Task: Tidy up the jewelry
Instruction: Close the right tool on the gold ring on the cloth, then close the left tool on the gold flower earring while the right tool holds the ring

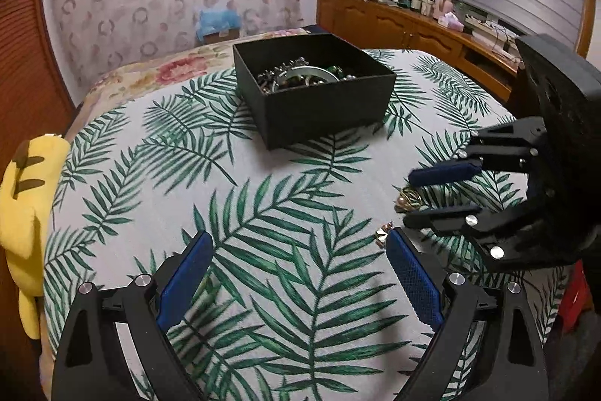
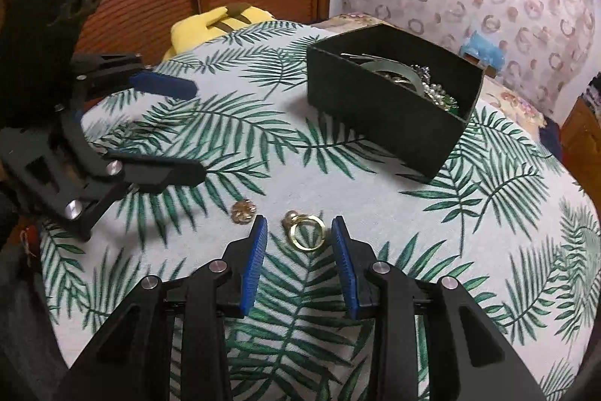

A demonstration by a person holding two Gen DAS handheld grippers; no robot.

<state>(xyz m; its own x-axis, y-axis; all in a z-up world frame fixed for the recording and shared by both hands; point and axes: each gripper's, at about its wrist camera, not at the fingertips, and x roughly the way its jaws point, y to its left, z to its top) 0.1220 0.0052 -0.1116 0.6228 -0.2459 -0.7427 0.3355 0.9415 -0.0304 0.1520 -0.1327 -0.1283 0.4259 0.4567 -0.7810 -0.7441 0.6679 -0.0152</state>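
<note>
Jewelry nearest my right hand-held gripper (image 2: 299, 226): a gold ring (image 2: 307, 234) with a round bead lies on the leaf-print bedspread (image 2: 338, 186), between my parted blue pads (image 2: 255, 262), untouched. Just left of that ring sits a small gold flower piece (image 2: 243, 211). Left of the ring and a little farther, my left hand-held gripper (image 2: 197, 130) gapes wide, holding nothing. Beyond the ring, to its right, stands the black box (image 2: 379, 115), heaped with jewelry. Farther left of the ring, a yellow plush toy (image 2: 221, 21) lies at the bed's edge.
</note>
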